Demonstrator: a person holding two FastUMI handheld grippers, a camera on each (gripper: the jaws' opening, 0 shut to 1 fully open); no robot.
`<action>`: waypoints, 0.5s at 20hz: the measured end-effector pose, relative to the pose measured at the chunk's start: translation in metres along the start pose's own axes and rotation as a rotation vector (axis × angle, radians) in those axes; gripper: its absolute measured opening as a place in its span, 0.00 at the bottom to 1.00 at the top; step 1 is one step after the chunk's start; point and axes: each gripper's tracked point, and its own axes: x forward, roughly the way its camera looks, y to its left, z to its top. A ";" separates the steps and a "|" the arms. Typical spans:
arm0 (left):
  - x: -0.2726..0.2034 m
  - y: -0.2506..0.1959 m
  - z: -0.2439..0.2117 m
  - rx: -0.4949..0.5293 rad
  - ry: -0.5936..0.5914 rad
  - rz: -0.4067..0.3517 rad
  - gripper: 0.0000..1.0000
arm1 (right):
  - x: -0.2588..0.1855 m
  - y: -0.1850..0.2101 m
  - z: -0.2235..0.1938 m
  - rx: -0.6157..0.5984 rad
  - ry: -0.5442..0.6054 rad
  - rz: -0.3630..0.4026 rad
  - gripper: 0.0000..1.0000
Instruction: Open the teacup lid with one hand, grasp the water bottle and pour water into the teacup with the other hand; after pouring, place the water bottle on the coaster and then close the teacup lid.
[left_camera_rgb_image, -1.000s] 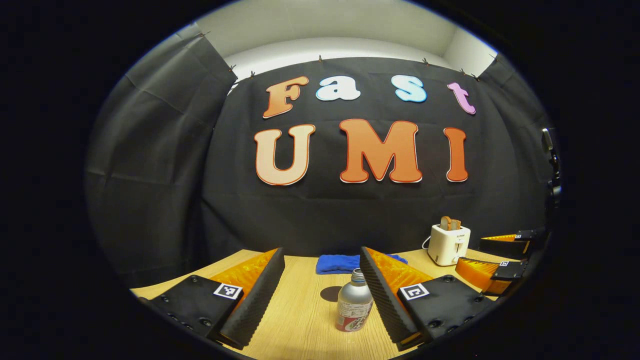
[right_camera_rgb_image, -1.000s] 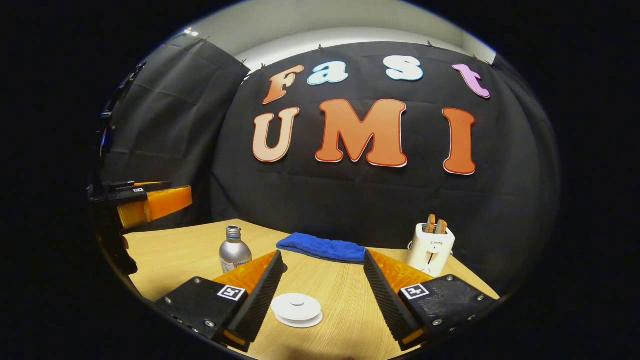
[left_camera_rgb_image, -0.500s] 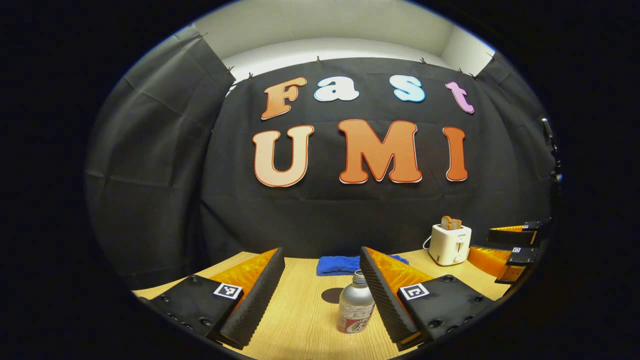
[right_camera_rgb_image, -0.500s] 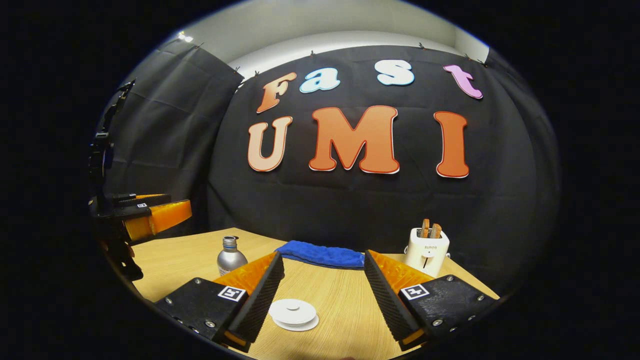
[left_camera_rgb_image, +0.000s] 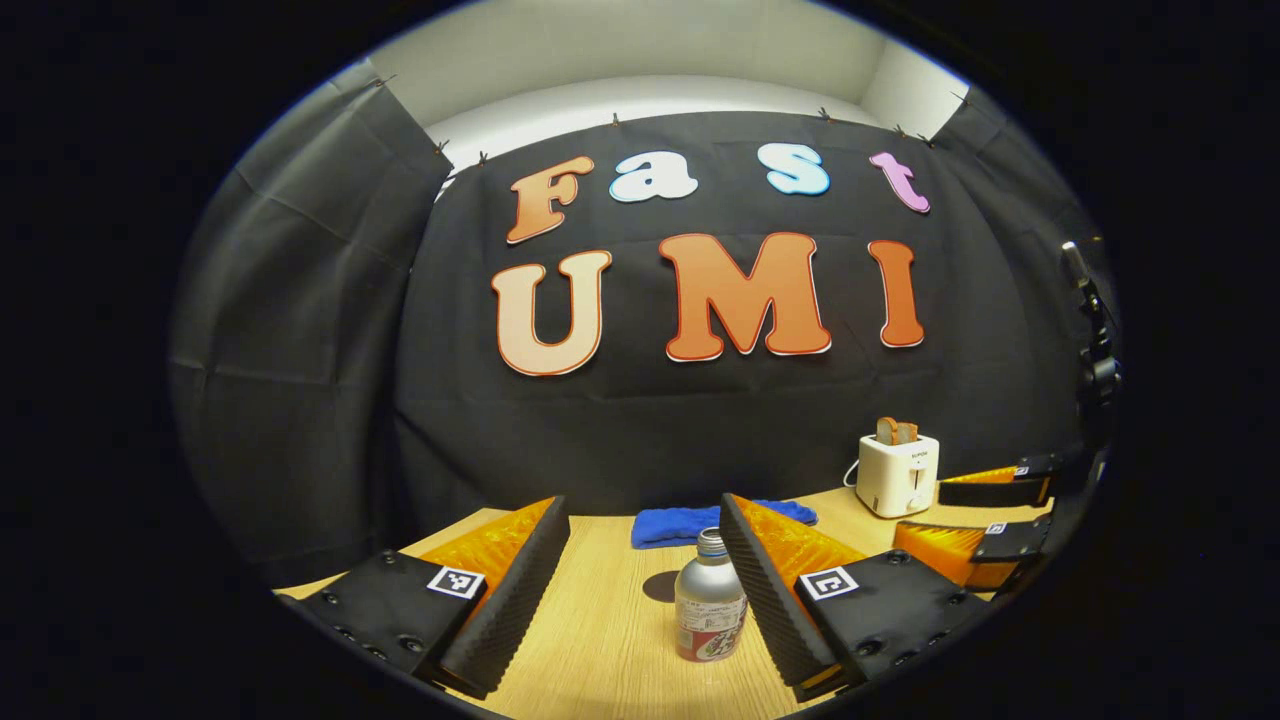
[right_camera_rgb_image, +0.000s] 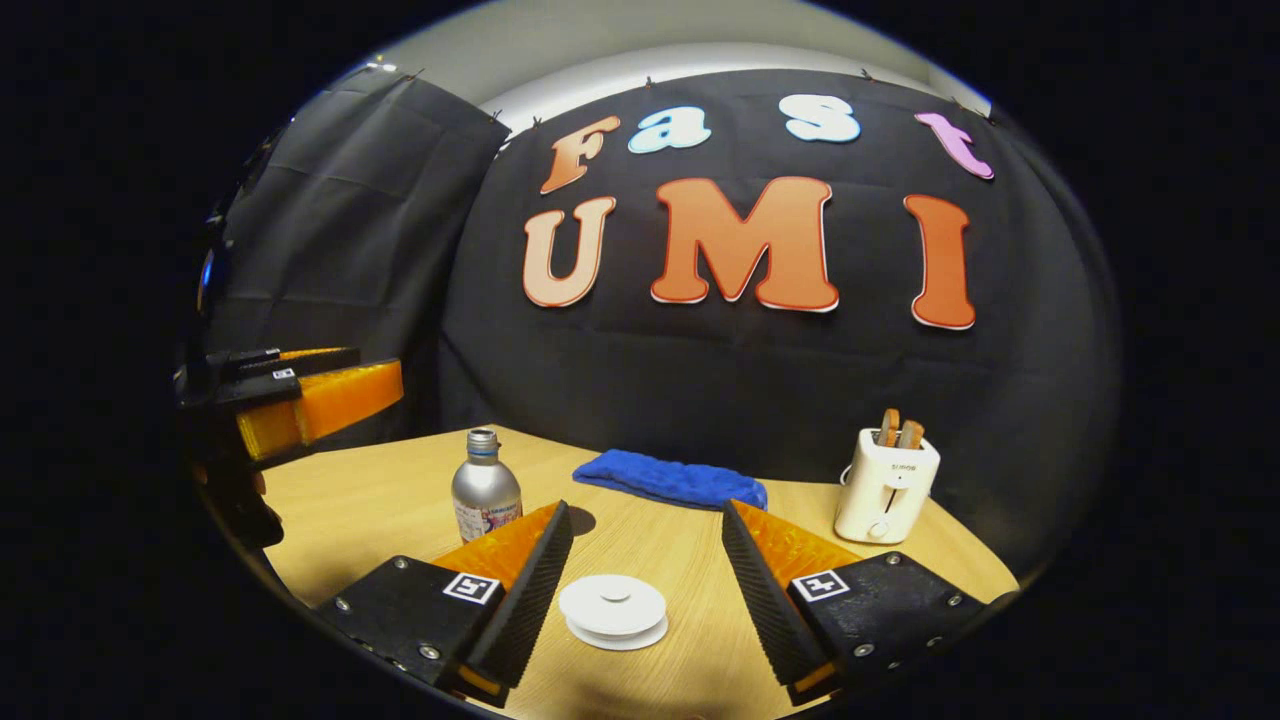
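A silver water bottle (left_camera_rgb_image: 710, 610) with a red-and-white label stands uncapped on the wooden table (left_camera_rgb_image: 600, 650). It sits between the fingers of my open left gripper (left_camera_rgb_image: 641, 545), close to the right finger, untouched. In the right gripper view the same bottle (right_camera_rgb_image: 485, 490) stands at the left. The white teacup lid (right_camera_rgb_image: 613, 607), round with a small knob, lies low between the fingers of my open right gripper (right_camera_rgb_image: 645, 545), nearer the left finger. The cup under the lid is mostly hidden. The left gripper (right_camera_rgb_image: 300, 395) hovers above the table's left edge.
A blue cloth (right_camera_rgb_image: 670, 480) lies at the back of the table by the black wall. A white toaster (right_camera_rgb_image: 885, 485) with toast in its slots stands at the back right. The right gripper (left_camera_rgb_image: 985, 515) shows open at the right of the left gripper view.
Both grippers shifted slightly; the right one tilted so the lid and bottle sit a little higher in its view. Both stayed open and nothing was grasped.
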 end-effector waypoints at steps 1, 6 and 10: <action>0.001 0.001 -0.004 0.000 0.006 0.001 0.99 | 0.008 0.004 -0.008 -0.001 0.028 0.007 0.90; -0.001 0.009 -0.023 0.000 0.048 0.016 0.98 | 0.041 0.022 -0.054 -0.005 0.180 0.049 0.73; -0.001 0.014 -0.031 0.004 0.066 0.028 0.99 | 0.046 0.020 -0.089 0.011 0.244 0.050 0.55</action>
